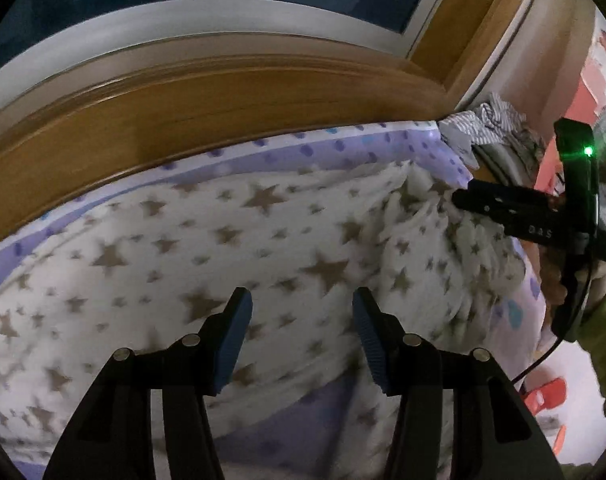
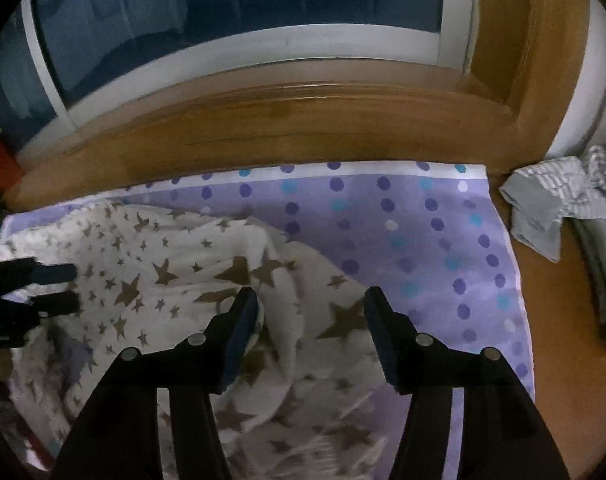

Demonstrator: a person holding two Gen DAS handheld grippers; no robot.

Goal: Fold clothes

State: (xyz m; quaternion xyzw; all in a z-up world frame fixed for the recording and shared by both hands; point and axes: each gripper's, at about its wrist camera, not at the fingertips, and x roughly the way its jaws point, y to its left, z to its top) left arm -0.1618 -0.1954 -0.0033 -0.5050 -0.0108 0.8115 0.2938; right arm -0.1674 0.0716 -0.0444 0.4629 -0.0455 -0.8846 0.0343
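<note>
a wooden surface carries everything, running along the right side of the right wrist frame and up to a raised wooden ledge across the middle. a purple dotted sheet lies flat on it, filling the centre. a white star-patterned garment lies rumpled on the sheet, at left and lower centre. at the right edge, striped grey clothes sit in a heap on the bare wood, just beside the sheet's corner.
</note>
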